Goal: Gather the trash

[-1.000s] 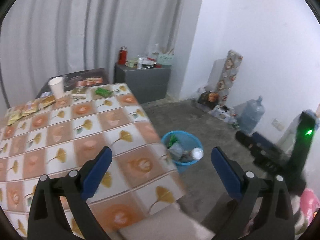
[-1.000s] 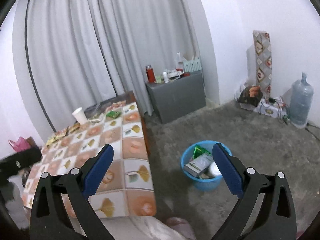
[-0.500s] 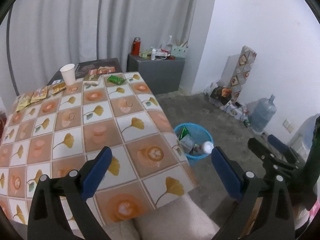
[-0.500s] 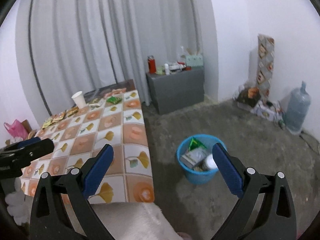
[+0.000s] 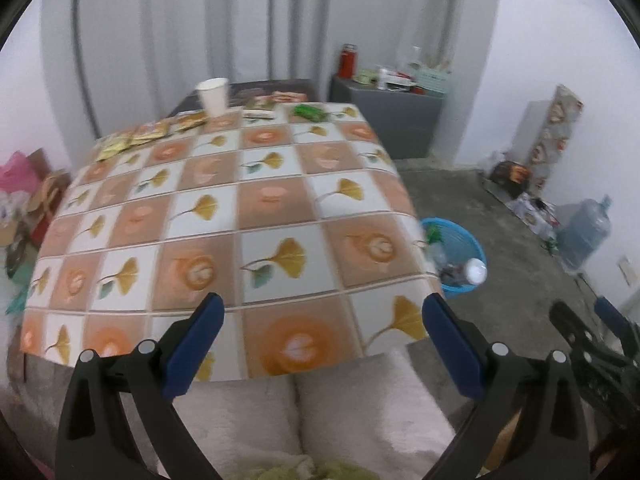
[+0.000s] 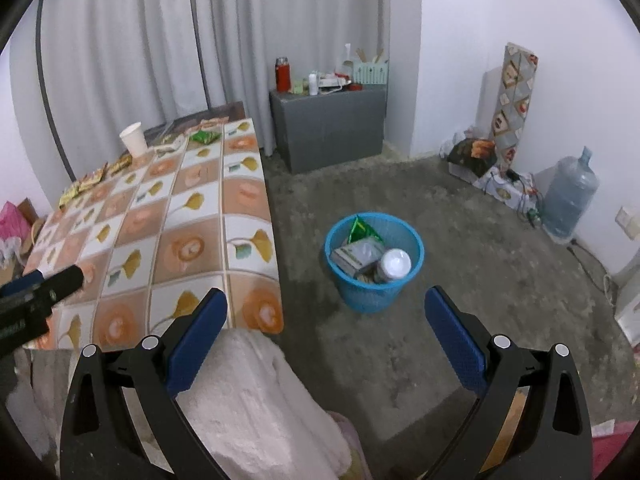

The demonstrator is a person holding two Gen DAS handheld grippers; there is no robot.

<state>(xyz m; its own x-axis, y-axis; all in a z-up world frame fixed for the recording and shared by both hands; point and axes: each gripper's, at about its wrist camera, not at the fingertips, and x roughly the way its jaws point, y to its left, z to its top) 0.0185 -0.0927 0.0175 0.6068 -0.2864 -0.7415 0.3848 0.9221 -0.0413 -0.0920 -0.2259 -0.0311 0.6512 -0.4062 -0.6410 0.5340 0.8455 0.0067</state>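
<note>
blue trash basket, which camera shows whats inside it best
The right wrist view: the blue trash basket sits whole on the floor, with a green wrapper, a box and a white-capped bottle inside. In the left wrist view the table edge hides part of it.

I see the worktop (image 5: pixel 240 216) ahead of my left gripper, with a cup (image 5: pixel 214 97) and wrappers (image 5: pixel 136 138) along its far edge. The bin (image 6: pixel 374 262) stands on the floor just right of the worktop, before my right gripper, with a bottle (image 6: pixel 394 266) and packets in it. A cabinet (image 6: pixel 328 124) stands behind, by the curtain; a jug (image 6: pixel 570 198) stands far right, by the wall.
</note>
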